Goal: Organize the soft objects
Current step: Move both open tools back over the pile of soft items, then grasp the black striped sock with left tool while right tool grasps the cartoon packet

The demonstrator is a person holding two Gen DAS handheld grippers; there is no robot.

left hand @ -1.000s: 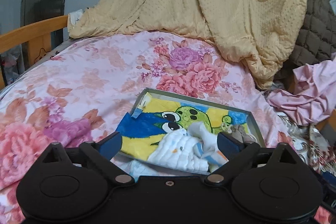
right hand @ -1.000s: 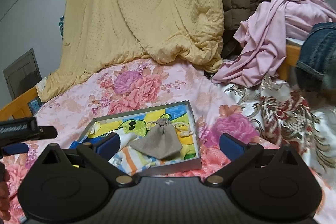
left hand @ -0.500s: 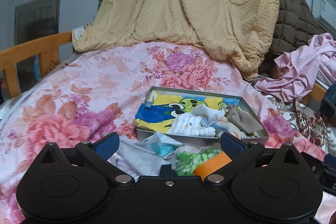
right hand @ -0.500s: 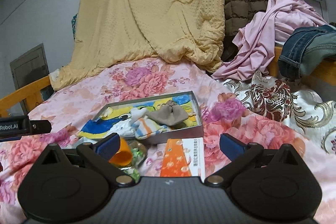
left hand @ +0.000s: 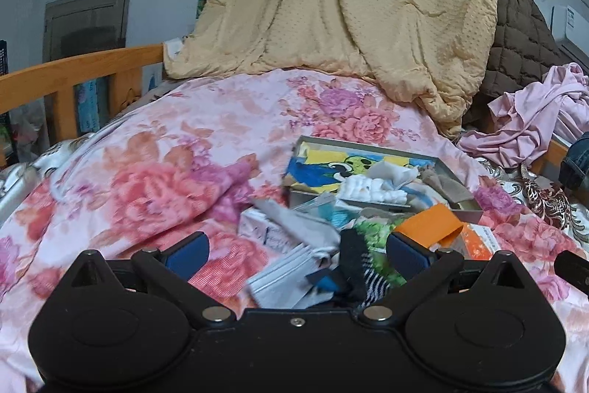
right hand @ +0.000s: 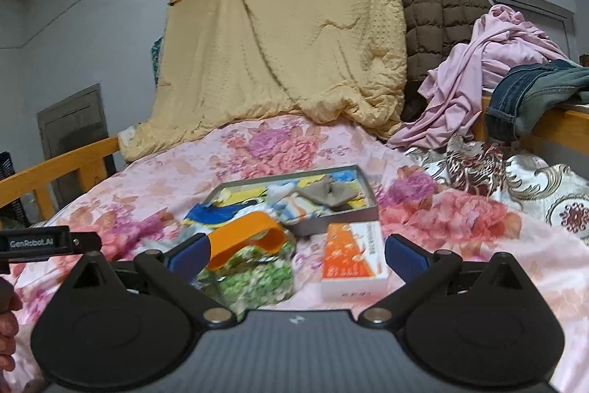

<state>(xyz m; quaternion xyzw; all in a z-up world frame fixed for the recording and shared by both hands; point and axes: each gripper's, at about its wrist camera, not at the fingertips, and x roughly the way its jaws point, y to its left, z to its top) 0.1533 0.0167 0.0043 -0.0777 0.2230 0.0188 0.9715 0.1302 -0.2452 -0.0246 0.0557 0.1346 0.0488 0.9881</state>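
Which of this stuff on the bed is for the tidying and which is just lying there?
For the job:
grey tray
white cloth
tan pouch
striped sock

Just lying about:
orange box
yellow blanket
pink garment
jeans

A shallow grey tray [right hand: 333,225] with a yellow, blue and green cartoon lining sits on the floral bedspread [left hand: 176,150], holding a white ribbed cloth [left hand: 375,188], a striped sock [right hand: 294,209] and a taupe drawstring pouch [right hand: 325,194] lying flat at its right end. Against the tray's near edge, a loose heap holds a grey cloth [left hand: 298,227], a black-and-white striped sock [left hand: 362,267] and a green-patterned bag [right hand: 254,273] with an orange band [right hand: 246,236].
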